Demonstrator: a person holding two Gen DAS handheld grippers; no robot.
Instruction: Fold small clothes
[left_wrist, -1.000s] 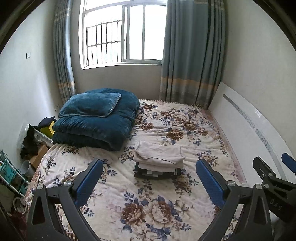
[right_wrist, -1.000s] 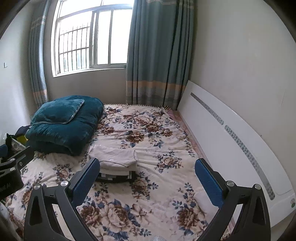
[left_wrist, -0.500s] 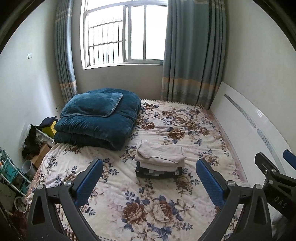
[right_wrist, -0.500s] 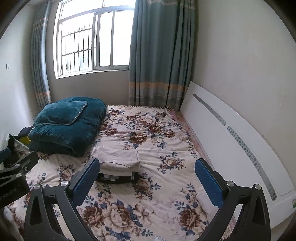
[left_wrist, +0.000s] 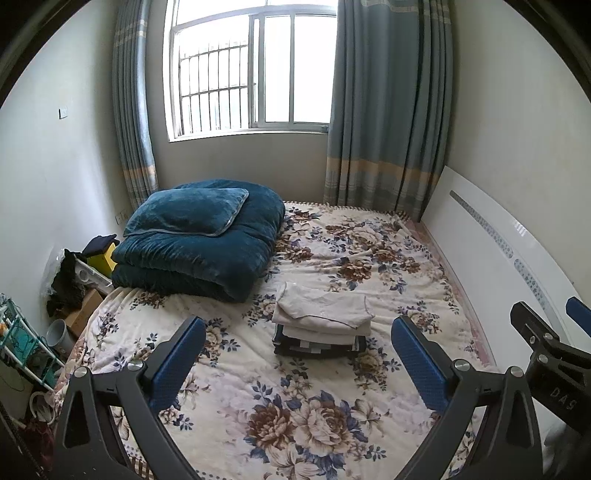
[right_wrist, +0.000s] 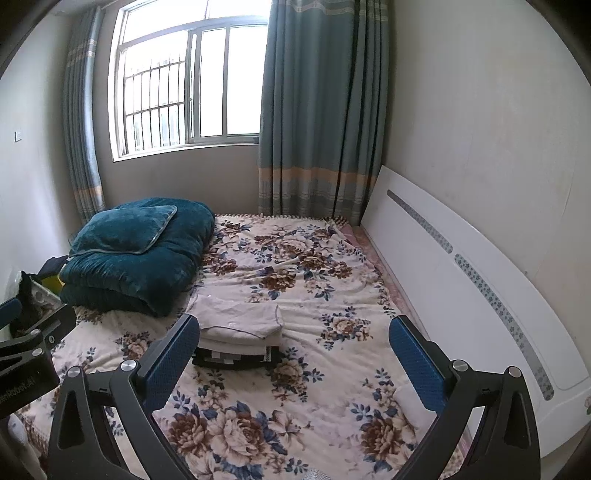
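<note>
Nearest, the left gripper hangs over the bed's near edge, jaws spread wide, nothing between them. Alongside, the right gripper is just as wide apart and empty-handed. Mid-bed sits the stack of folded clothes, cream pieces on dark ones. Beyond, the teal quilt fills the far left corner.

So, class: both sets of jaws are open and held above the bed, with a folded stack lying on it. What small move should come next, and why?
Probably look for another garment to bring to the bed. The left gripper and right gripper are both open and hold nothing, the stack of clothes already lies folded on the floral blanket, and no unfolded piece shows there.
</note>
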